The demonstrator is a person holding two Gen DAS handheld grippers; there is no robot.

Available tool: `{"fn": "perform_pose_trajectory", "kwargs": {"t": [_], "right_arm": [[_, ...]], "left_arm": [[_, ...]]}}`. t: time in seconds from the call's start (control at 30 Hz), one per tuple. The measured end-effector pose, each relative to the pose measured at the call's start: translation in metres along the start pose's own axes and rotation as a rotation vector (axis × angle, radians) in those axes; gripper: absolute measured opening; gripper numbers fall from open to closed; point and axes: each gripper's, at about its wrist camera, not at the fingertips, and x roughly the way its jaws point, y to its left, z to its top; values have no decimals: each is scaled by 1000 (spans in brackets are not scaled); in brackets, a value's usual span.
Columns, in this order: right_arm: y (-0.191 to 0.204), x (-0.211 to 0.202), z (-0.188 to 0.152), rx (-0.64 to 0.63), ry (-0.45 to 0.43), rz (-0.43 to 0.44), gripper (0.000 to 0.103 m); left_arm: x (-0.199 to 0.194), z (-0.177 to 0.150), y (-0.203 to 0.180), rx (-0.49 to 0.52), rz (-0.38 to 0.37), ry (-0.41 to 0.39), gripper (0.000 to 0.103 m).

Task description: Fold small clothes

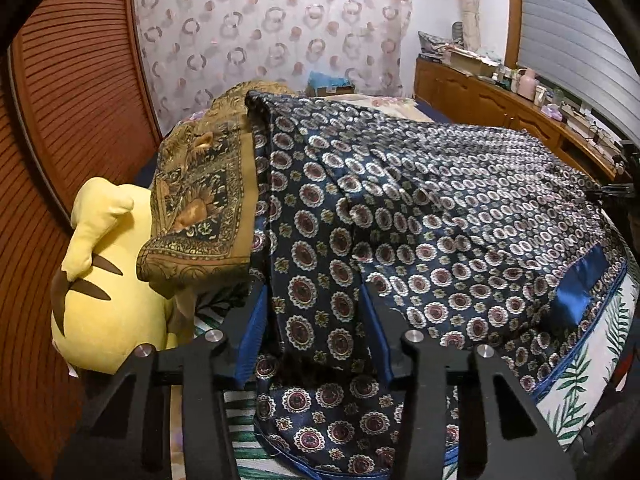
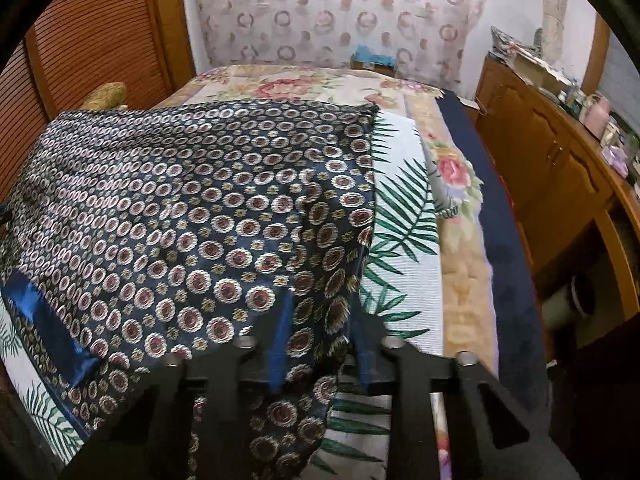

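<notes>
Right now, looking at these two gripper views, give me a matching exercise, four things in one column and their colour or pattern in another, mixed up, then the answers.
Things:
1. garment held by both grippers
2. plush toy
3. folded cloth beside the toy
4. bed cover under the garment

Descriptions:
A. white with green palm leaves
B. navy with round medallions
C. yellow with dark stripes
D. golden brown with an ornate border

Pairs: 1-B, 2-C, 3-D, 4-A
</notes>
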Motion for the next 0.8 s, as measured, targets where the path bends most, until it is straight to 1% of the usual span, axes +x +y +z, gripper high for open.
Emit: {"fn": "perform_pose_trajectory", "kwargs": {"t": [0.07, 0.1, 0.17, 0.27, 0.33, 0.4, 0.43, 0.47, 0.57, 0.6, 0.63, 0.67, 0.7, 0.8], "right_arm": [[1, -4, 0, 2, -15, 24, 7], [2, -8, 0, 6, -31, 38, 5], [4, -18, 0, 4, -56, 65, 4], [9, -34, -1, 5, -105, 95, 3], [13, -47, -1, 6, -137, 96, 2], [14, -60, -5, 0, -163, 72, 2], [14, -65, -6, 5, -173, 76, 2], [13, -69, -7, 9, -182, 83, 2], [18, -75, -15, 9, -194, 78, 1], [19, -78, -17, 8, -196, 74, 1], [17, -78, -17, 9, -196, 70, 1], [19, -77, -19, 10, -193, 70, 1], [19, -77, -21, 12, -192, 70, 1], [21, -76, -24, 18, -190, 68, 1]], "left_arm": [[1, -1, 2, -12, -1, 2, 46], [1, 0, 3, -16, -3, 0, 43], [-1, 0, 3, -18, -3, -7, 41], [-9, 1, 3, -22, 8, -46, 41], [-12, 2, 3, -22, 9, -56, 40], [-14, 1, 3, -21, 5, -59, 30], [-14, 1, 3, -19, 6, -58, 28], [-13, 1, 3, -17, 7, -55, 24], [-9, -1, 4, -24, 13, -38, 23], [-8, -1, 5, -26, 13, -34, 21], [-7, -2, 6, -28, 11, -30, 18], [-7, -3, 7, -30, 6, -29, 11], [-7, -4, 7, -32, -1, -29, 6], [-12, -5, 6, -37, -11, -43, 3]]}}
